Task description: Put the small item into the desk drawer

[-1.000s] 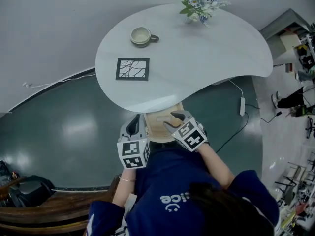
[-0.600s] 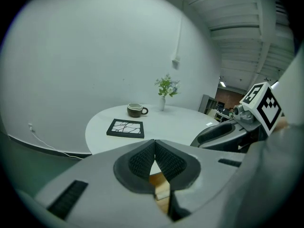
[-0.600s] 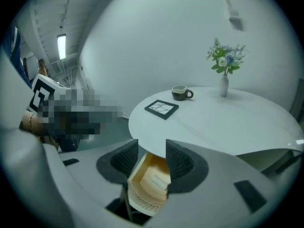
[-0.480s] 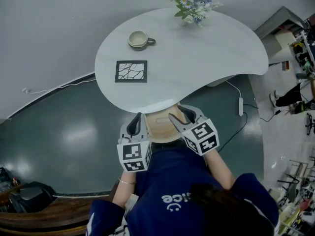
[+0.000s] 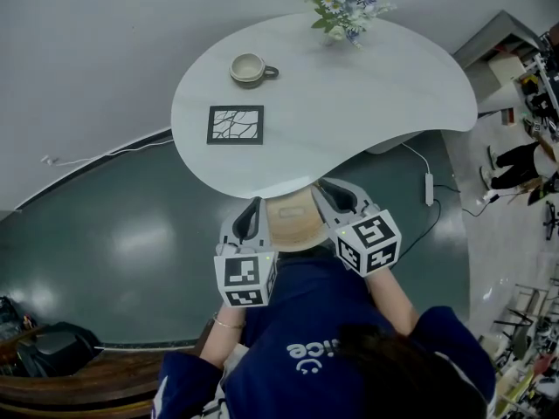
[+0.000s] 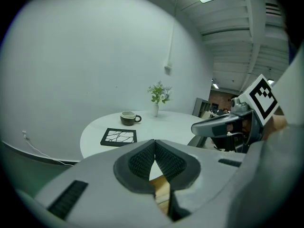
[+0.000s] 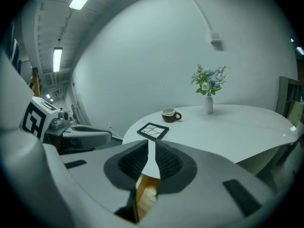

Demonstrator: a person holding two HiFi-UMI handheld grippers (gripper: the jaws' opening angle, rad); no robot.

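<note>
The wooden drawer (image 5: 301,234) stands pulled out from under the near edge of the white worktop (image 5: 376,94), towards the person; the small item (image 5: 286,209), a pale piece, lies inside the drawer near its back, free of both tools; the left gripper (image 5: 254,209) hangs at the drawer's left side, its jaws brought together at the tips with nothing between them, as the left gripper view shows; the right gripper (image 5: 332,195) sits at the drawer's right side, its jaws closing and only a narrow slit apart, empty, with the worktop's edge and the drawer's wood showing through the slit in the right gripper view; neither tool touches the drawer, as far as the head view shows; beyond the drawer, on the worktop, lies a black patterned mat (image 5: 236,124); farther from the drawer stands a cup (image 5: 250,68); farthest from the drawer, at the worktop's far edge, is a vase of flowers (image 5: 343,9).
</note>
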